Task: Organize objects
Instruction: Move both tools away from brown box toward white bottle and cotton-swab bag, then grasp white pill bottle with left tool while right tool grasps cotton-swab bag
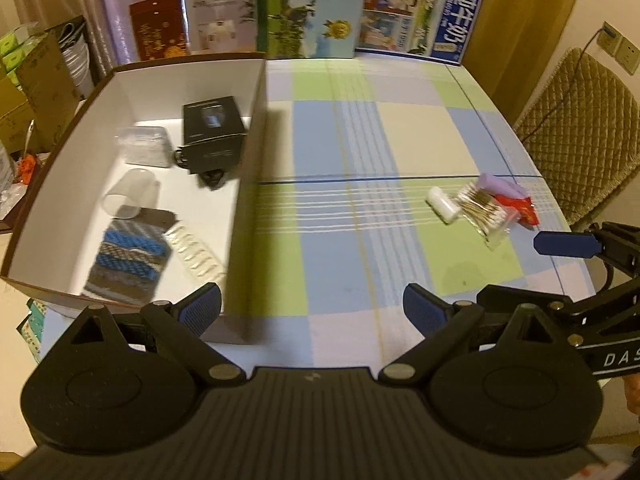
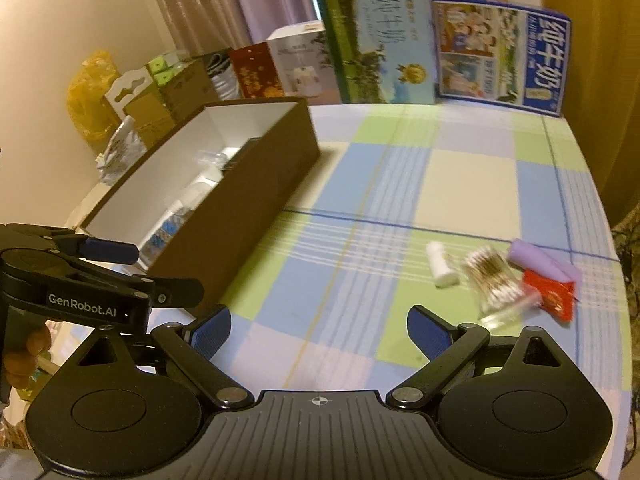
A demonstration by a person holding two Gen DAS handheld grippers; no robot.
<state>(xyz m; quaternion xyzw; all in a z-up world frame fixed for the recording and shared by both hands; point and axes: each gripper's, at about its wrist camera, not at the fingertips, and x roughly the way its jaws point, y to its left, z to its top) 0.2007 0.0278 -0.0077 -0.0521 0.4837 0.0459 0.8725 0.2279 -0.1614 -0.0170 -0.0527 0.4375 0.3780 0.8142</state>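
On the counter [image 1: 400, 128], under a checked cloth of blue, green, cream and lilac squares, a large rectangular cardboard box [image 1: 256, 128] with brown outer walls and a white inside stands along the left edge, open at the top. Inside it, from the far end towards the near end, lie a black cube-shaped carton [image 1: 214, 134] with a clear plastic case [image 1: 144, 146] just beside it, a clear plastic cup [image 1: 130, 196] tipped on its side, a woven blue, grey and brown cloth pad [image 1: 130, 258] and a white blister strip [image 1: 196, 254] touching the pad's edge.

Against the counter's far edge stand two tall printed cartons, a green and pale blue one [image 1: 312, 8] and a blue and white one [image 1: 420, 16] beside it.

Near the right edge a small cluster lies close together: a clear packet of cotton swabs [image 2: 496, 284] in the middle, a lilac soft tube [image 2: 538, 262] and a red foil sachet [image 2: 550, 296] on its right-edge side, and a small white cylinder [image 2: 440, 270] just beside it towards the box.

The left tongs [image 1: 312, 312] hang over the near edge by the box's near corner, spread wide and empty. The right tongs [image 2: 318, 332] hover over the near edge just short of the cluster, likewise spread wide, holding nothing.
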